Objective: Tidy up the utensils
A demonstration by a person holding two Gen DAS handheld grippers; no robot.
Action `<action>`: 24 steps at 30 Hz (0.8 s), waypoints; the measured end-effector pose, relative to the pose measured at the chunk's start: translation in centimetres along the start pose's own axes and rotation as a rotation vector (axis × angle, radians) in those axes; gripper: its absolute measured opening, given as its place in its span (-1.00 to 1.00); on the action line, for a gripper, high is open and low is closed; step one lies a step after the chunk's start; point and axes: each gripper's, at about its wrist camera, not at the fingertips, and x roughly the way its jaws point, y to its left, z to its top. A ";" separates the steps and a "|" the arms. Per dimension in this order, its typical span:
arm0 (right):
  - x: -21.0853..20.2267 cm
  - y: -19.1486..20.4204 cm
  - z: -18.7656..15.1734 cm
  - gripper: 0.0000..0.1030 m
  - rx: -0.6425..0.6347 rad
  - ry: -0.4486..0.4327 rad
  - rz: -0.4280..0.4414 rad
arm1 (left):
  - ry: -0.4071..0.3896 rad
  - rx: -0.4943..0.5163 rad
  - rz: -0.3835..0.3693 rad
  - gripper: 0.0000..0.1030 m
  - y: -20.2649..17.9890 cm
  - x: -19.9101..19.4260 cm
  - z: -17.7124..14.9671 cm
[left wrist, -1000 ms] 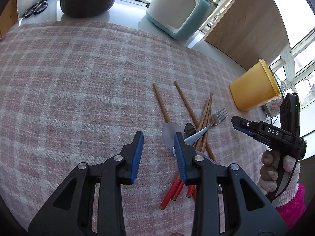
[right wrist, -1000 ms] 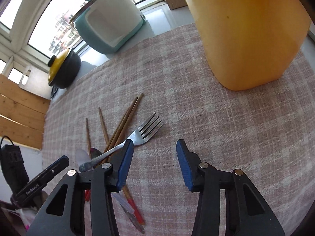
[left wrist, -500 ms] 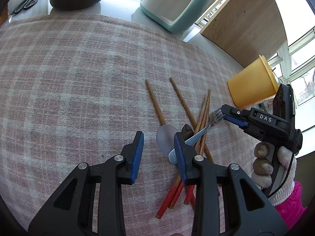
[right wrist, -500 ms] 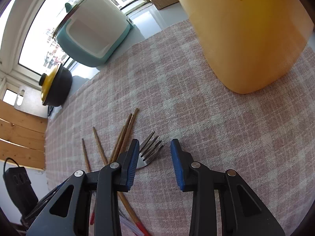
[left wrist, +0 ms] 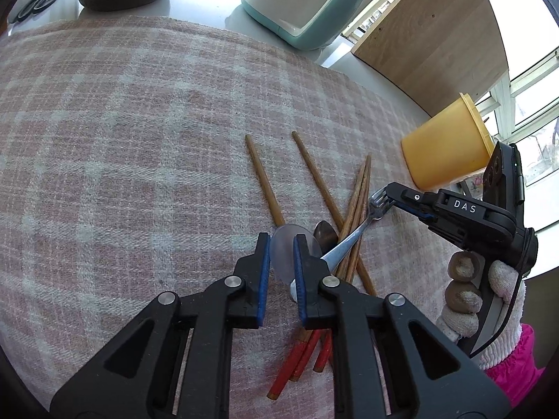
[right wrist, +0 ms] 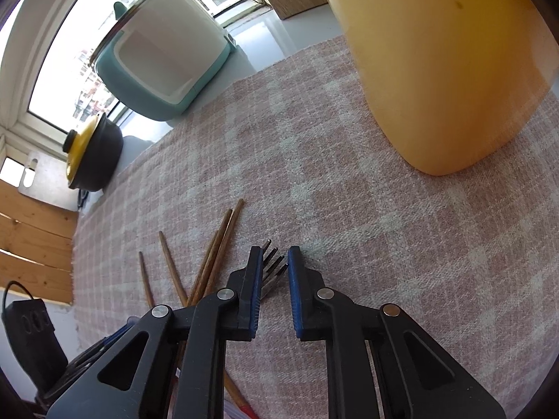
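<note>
Since the earlier frames both tools have narrowed. The left gripper (left wrist: pixel 281 244), pitched steeply down, is closing with the pale spoon (left wrist: pixel 284 248) bowl between its pads; contact cannot be confirmed. The right gripper (right wrist: pixel 274 262), similarly pitched in a gloved hand (left wrist: pixel 489 300), is closing around the fork (right wrist: pixel 274 267) tines. Chopsticks (left wrist: pixel 356 209) lie crossed just beside, their red ends partly hidden behind the left tool.

Sunlit windows (right wrist: pixel 52 80), wooden panel (left wrist: pixel 429 52), perhaps a pale countertop (left wrist: pixel 209 3).
</note>
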 end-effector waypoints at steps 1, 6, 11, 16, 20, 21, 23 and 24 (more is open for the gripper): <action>0.0 -0.1 0.0 -0.79 0.003 0.002 0.007 | -0.004 -0.002 -0.001 -0.80 0.0 -0.1 0.1; -0.6 -0.1 0.0 -0.89 0.000 -0.003 0.021 | -0.018 0.003 0.012 -0.85 0.3 -0.8 0.2; -0.6 0.7 -0.1 -0.90 -0.030 -0.001 0.012 | -0.024 0.003 0.017 -0.85 0.3 -0.9 0.2; 0.0 1.7 -0.3 -0.88 -0.060 0.016 0.007 | -0.021 0.008 0.015 -0.91 0.2 -0.7 0.2; 0.4 2.6 -0.5 -0.84 -0.096 0.014 -0.021 | -0.017 0.007 0.009 -0.91 0.1 -0.4 0.2; 0.5 2.7 -0.4 -0.82 -0.098 0.020 -0.022 | -0.016 0.008 0.010 -0.91 0.1 -0.3 0.2; 0.8 2.7 -0.4 -0.81 -0.093 0.037 -0.018 | -0.016 0.009 0.011 -0.91 0.0 -0.3 0.3; 0.9 2.7 -0.4 -0.80 -0.096 0.034 -0.015 | -0.016 0.009 0.011 -0.91 -0.1 -0.3 0.3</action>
